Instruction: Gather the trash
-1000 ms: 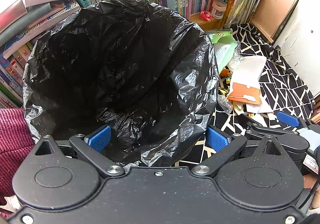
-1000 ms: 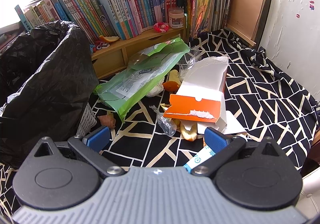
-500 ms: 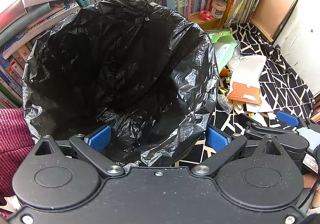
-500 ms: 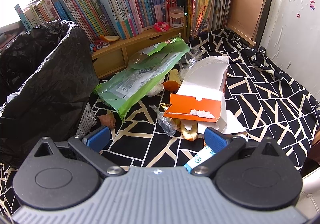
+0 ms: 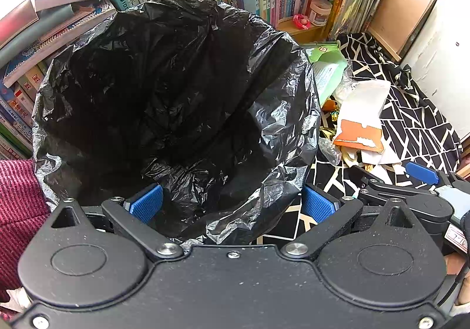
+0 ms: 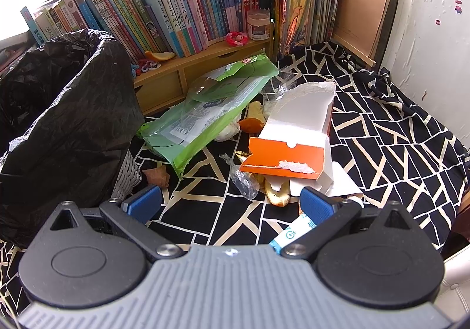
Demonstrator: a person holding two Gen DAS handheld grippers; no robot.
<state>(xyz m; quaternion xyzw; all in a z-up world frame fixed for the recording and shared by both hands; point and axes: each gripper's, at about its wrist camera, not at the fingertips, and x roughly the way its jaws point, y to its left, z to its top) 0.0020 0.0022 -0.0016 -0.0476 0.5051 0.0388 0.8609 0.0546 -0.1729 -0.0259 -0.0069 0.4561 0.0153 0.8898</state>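
A bin lined with a black trash bag (image 5: pixel 164 100) fills the left wrist view. My left gripper (image 5: pixel 232 202) is open, its blue pads straddling the bag's near rim without pinching it. In the right wrist view the bag (image 6: pixel 67 111) stands at the left. Trash lies on the black-and-white patterned cloth (image 6: pixel 396 135): a green plastic wrapper (image 6: pixel 211 111), a torn white-and-orange carton (image 6: pixel 296 135), clear film (image 6: pixel 243 179), a peel piece (image 6: pixel 276 196) and a blue-and-white packet (image 6: pixel 293 233). My right gripper (image 6: pixel 230 202) hangs open just short of the trash, holding nothing.
Rows of books (image 6: pixel 182 14) line a wooden shelf (image 6: pixel 205 61) behind the trash, with a small jar (image 6: pixel 258 25) on it. A brown folder (image 6: pixel 364 3) leans against the white wall at the right. A red sleeve (image 5: pixel 17 199) shows at the left.
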